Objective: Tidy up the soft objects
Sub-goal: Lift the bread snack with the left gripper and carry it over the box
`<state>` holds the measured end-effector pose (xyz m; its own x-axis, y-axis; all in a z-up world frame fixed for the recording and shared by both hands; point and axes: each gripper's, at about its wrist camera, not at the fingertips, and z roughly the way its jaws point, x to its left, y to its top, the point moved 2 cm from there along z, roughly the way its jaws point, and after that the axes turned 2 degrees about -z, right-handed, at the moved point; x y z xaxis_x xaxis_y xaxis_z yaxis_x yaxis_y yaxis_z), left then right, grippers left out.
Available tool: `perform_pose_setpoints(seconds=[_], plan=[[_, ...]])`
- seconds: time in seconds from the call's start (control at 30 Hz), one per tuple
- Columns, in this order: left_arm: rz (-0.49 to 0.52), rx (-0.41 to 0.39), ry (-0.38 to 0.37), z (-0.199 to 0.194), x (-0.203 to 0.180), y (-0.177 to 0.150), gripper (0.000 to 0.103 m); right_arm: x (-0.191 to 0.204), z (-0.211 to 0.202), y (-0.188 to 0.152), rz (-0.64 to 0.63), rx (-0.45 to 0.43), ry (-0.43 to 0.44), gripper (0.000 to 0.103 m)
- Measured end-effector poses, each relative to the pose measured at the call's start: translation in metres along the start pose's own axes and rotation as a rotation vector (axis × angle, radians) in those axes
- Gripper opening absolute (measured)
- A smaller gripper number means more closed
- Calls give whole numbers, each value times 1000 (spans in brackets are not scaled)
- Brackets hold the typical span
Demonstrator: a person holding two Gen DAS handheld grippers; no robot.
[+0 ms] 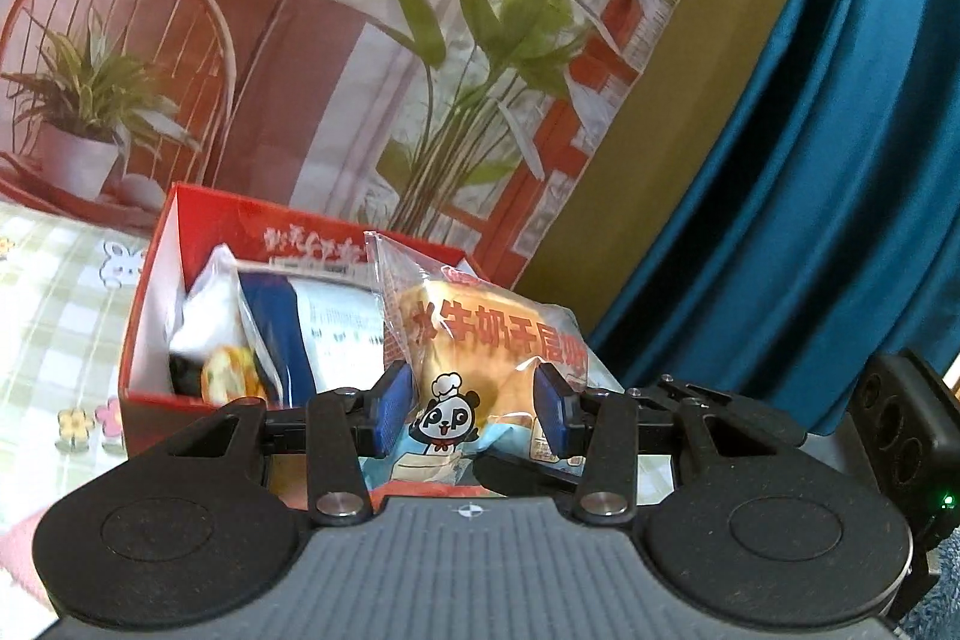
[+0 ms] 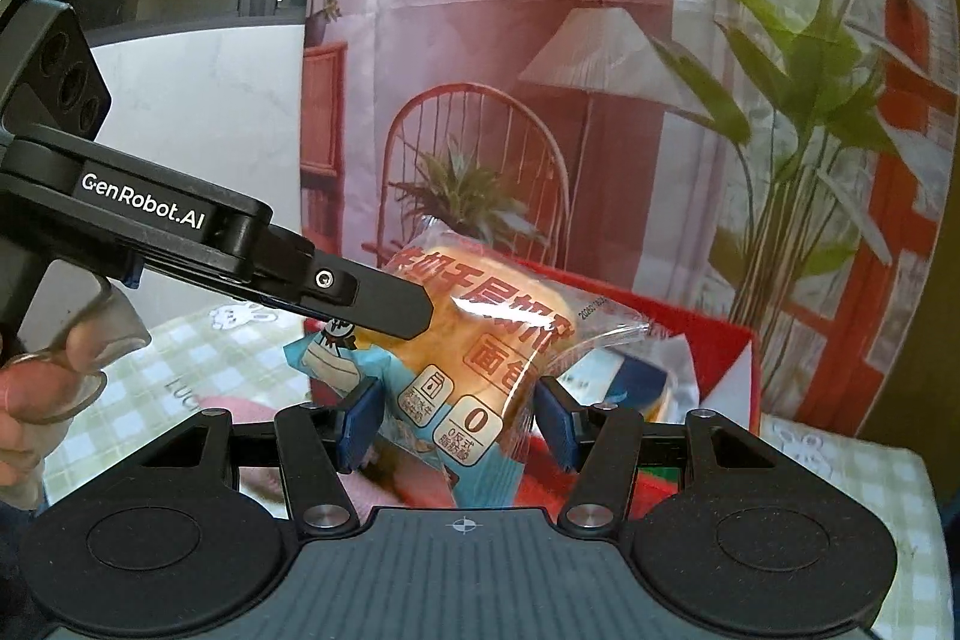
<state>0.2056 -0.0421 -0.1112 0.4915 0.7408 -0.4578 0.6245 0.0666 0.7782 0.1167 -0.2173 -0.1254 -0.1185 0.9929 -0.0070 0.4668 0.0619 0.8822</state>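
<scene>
Both the left gripper [image 1: 474, 403] and right gripper [image 2: 459, 421] pinch one bread packet [image 1: 480, 340], held just before the red box's [image 1: 156, 280] near wall.

The bread packet [image 1: 480, 370] is orange with a panda print; the box [image 1: 198, 220] red; the tablecloth [image 1: 54, 292] green-checked.

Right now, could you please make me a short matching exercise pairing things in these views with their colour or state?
Things:
1. bread packet
2. box
3. tablecloth
4. curtain

Descriptions:
A. teal
B. red, open at the top
C. held by both tongs
D. pale green check

Pairs: 1-C, 2-B, 3-D, 4-A
</scene>
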Motion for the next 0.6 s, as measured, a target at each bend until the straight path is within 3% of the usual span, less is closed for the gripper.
perform_pose_setpoints(seconds=[0.23, 0.6], plan=[[11, 6, 32, 17, 10, 18, 46, -14, 27, 20, -37, 8, 3, 52], [9, 72, 74, 47, 32, 25, 46, -24, 63, 19, -27, 75, 8, 52]])
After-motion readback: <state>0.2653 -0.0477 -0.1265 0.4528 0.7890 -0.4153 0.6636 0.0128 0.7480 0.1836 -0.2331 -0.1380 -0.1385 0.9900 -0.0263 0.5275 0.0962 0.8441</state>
